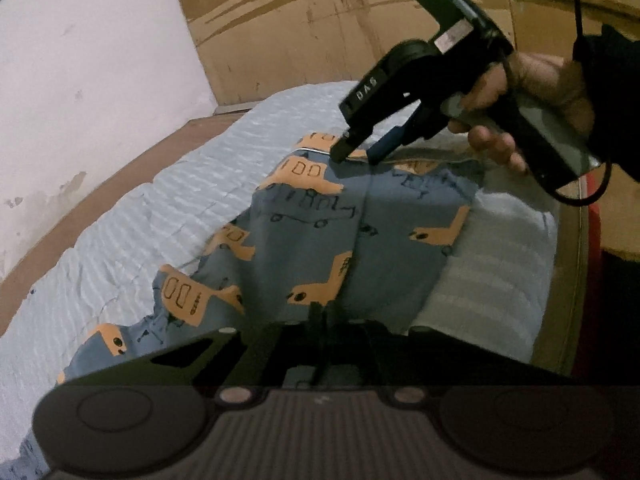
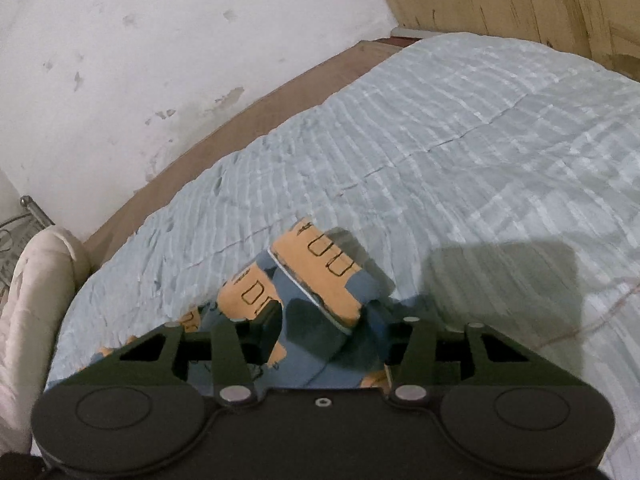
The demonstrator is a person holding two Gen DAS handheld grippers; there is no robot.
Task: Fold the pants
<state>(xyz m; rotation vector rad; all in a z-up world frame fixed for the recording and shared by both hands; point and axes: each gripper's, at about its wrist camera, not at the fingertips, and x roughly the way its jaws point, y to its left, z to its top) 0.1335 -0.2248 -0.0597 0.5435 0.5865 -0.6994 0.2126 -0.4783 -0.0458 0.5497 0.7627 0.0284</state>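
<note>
Right up against the left camera, the left gripper point(image 1: 320, 312) has its jaws pressed together on the near edge of the pants point(image 1: 320, 232), blue with orange buses. Fabric is pinched there as far as I can tell, though the tips are dark. Across the cloth, the right gripper point(image 1: 356, 152) sits at the far edge with its jaws part-spread around a raised flap, pads not clearly clamping yet. The pants lie on the pale blue quilt point(image 2: 480, 140), long axis running sideways between the two grips. I'd guess both edges get lifted together, so the right gripper needs to bite first.
</note>
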